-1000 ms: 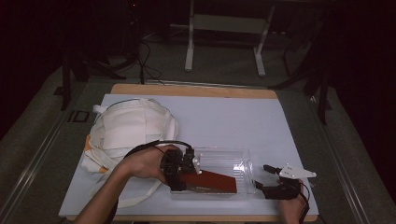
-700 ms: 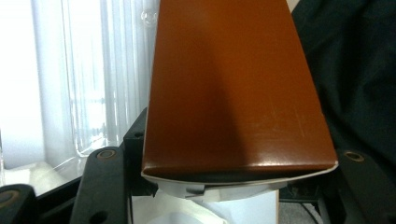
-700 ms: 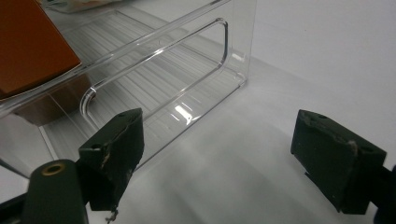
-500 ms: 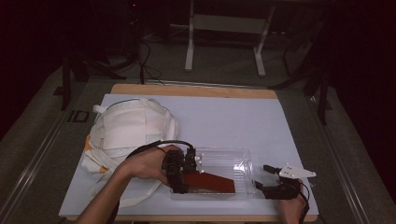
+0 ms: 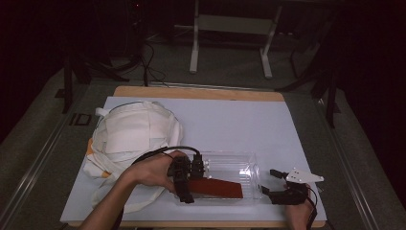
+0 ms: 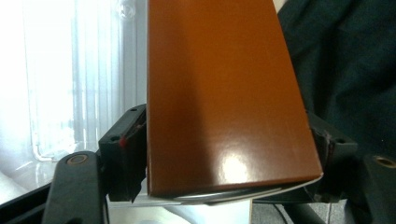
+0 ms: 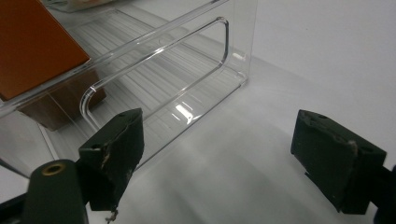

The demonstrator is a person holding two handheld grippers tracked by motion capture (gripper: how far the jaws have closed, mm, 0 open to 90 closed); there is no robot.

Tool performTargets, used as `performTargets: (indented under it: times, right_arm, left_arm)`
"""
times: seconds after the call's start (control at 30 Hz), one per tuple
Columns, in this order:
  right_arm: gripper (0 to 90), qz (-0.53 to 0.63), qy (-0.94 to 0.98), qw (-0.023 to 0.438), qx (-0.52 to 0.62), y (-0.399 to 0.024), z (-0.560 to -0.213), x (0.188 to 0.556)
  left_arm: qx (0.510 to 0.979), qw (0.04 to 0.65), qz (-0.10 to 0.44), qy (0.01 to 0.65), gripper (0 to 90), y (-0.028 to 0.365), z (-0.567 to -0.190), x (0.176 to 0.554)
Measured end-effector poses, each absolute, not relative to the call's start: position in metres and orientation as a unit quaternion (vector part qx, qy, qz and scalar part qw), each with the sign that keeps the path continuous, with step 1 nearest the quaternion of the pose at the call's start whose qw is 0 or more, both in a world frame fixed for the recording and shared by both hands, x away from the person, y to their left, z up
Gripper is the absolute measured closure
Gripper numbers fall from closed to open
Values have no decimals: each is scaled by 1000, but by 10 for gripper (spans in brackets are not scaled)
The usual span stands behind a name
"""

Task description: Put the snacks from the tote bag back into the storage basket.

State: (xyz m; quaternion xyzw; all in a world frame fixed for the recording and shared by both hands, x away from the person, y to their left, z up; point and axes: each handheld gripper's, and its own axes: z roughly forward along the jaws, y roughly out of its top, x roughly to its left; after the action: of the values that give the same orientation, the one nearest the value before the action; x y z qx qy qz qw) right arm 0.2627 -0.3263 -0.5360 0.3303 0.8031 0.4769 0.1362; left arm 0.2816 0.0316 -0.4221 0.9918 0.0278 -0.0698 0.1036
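Orange-brown box (image 6: pixel 224 93) is clamped between the jaws of the left gripper (image 5: pixel 184 184) and held tilted inside the clear bin (image 5: pixel 249 165), seemingly not yet set down. Right gripper (image 5: pixel 282 188) is held wide open and empty just beside the bin's end. White bag (image 5: pixel 134 132) lies beyond.

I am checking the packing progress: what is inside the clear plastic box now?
Inside the clear plastic box is one brown carton, gripped at its end by the left gripper. The rest of the box looks empty. The carton covers the floor beneath it.
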Motion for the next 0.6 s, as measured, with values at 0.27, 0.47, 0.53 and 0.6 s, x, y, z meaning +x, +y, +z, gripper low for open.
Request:
performTargets:
  times: [0.27, 0.47, 0.53, 0.6]
  right_arm:
    - [171, 477, 803, 136, 330, -326, -536, 263]
    - [171, 477, 803, 135, 330, -326, -536, 263]
    - [171, 477, 803, 135, 330, -326, -536, 263]
    - [171, 477, 803, 136, 330, -326, -536, 263]
  left_arm:
    - [993, 85, -78, 34, 208, 29, -433, 281]
    - [992, 79, -84, 42, 200, 29, -436, 283]
    - [992, 77, -88, 48, 200, 31, -437, 283]
    - [989, 76, -119, 44, 230, 33, -439, 282]
